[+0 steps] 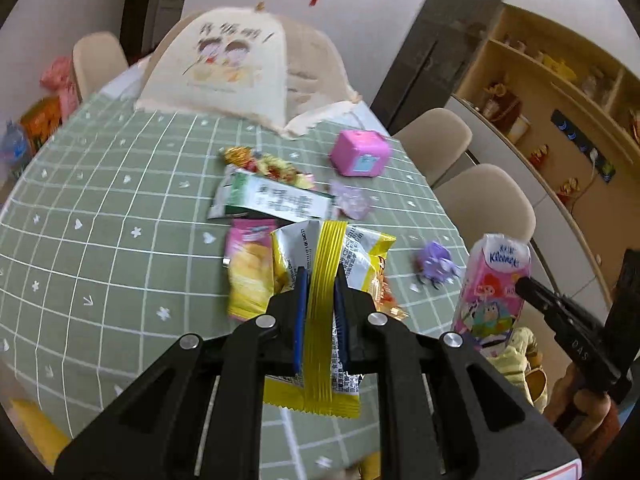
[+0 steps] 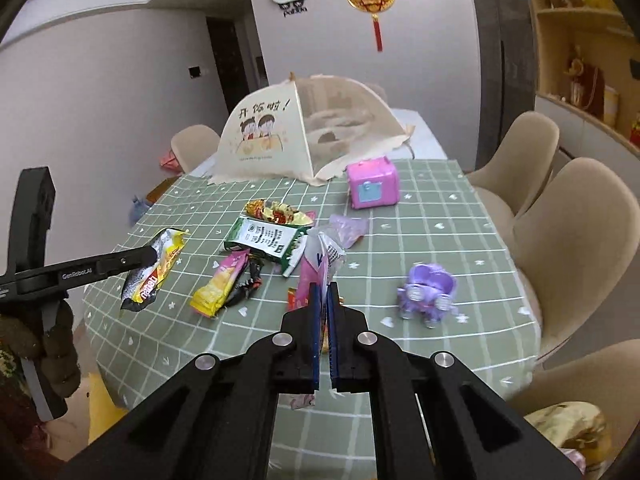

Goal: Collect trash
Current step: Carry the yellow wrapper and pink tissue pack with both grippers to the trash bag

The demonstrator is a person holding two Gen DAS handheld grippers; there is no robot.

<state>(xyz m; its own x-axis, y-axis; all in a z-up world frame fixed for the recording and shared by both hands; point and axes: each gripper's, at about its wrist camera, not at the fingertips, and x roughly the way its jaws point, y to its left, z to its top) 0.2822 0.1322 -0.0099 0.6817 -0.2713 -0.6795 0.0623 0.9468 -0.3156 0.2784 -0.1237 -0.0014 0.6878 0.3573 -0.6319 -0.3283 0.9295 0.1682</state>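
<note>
Overhead, left tongs (image 1: 320,280) clenched on a yellow wrapper (image 1: 324,300), right tongs (image 2: 324,292) on a tissue pack (image 1: 494,292).

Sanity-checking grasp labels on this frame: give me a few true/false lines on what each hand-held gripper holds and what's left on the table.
1. The left hand-held gripper is shut on a yellow snack wrapper. True.
2. The right hand-held gripper is open and empty. False: it is shut on a pink Kleenex tissue pack.
3. The purple toy lies inside the pink cube box. False: it stands apart from the box on the green checked tablecloth.
4. A green and white carton lies flat on the tablecloth. True.
5. The mesh food cover stands at the far end of the table. True.
</note>
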